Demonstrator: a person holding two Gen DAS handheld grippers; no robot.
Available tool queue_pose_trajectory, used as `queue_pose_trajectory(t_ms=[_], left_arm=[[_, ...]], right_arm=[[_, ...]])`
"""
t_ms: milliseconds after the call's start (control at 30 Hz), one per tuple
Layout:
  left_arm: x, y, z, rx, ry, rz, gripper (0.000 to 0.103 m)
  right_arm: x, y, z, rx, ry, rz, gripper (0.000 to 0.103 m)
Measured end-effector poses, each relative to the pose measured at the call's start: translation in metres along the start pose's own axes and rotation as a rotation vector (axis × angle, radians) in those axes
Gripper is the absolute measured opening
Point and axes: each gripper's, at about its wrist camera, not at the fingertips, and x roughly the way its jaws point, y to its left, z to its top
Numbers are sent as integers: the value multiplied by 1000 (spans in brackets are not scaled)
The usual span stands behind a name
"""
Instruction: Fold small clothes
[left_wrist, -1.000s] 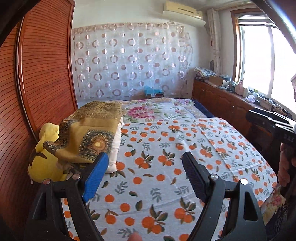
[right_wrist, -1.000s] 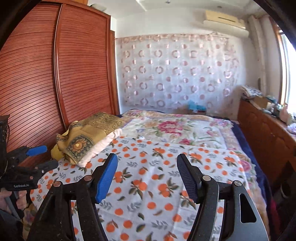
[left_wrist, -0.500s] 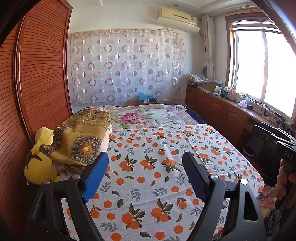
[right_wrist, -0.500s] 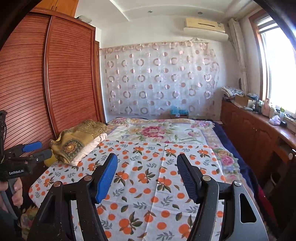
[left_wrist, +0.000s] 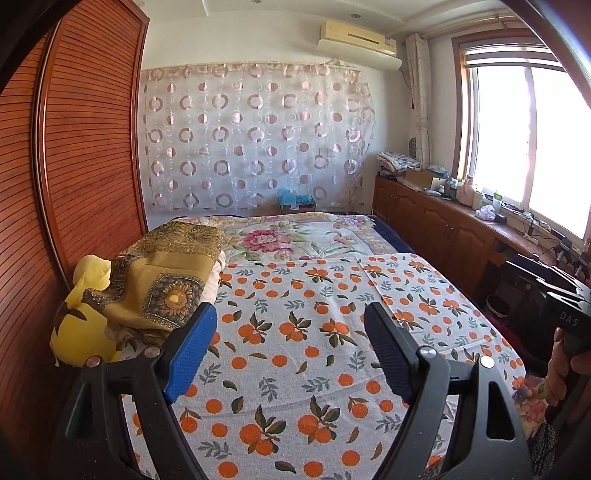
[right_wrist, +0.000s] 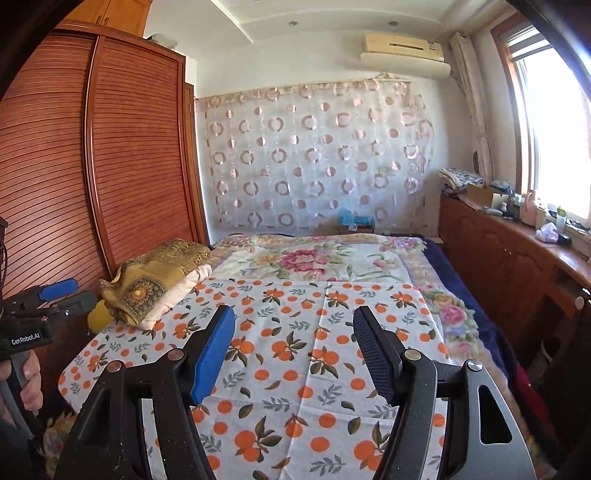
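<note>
Nearest, the left gripper (left_wrist: 286, 347) and the right gripper (right_wrist: 293, 350) are held above the bed (right_wrist: 476, 314), fingers spread wide, nothing gripped. An orange-print cloth (left_wrist: 303, 332) is spread flat beneath them. Farther left, a folded yellow-brown cloth (left_wrist: 166, 277) is piled beside the wardrobe (left_wrist: 88, 147).

The yellow plush toy (left_wrist: 79, 325) is partly covered by the gold patterned cloth (left_wrist: 162, 280). The orange-print cloth (right_wrist: 295, 354) is cut off at the bottom edge. Windowsill clutter (left_wrist: 480, 199) is too small to identify.
</note>
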Motion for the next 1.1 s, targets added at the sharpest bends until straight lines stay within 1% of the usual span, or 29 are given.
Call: queue_pose_trajectory(t_ms=[700, 1100], left_arm=[[-2, -2, 0, 1, -7, 0, 82], [-12, -10, 8, 1, -30, 7, 82]], right_arm=[[0, -13, -2, -16, -15, 8, 69], [-2, -17, -4, -18, -20, 6, 69]])
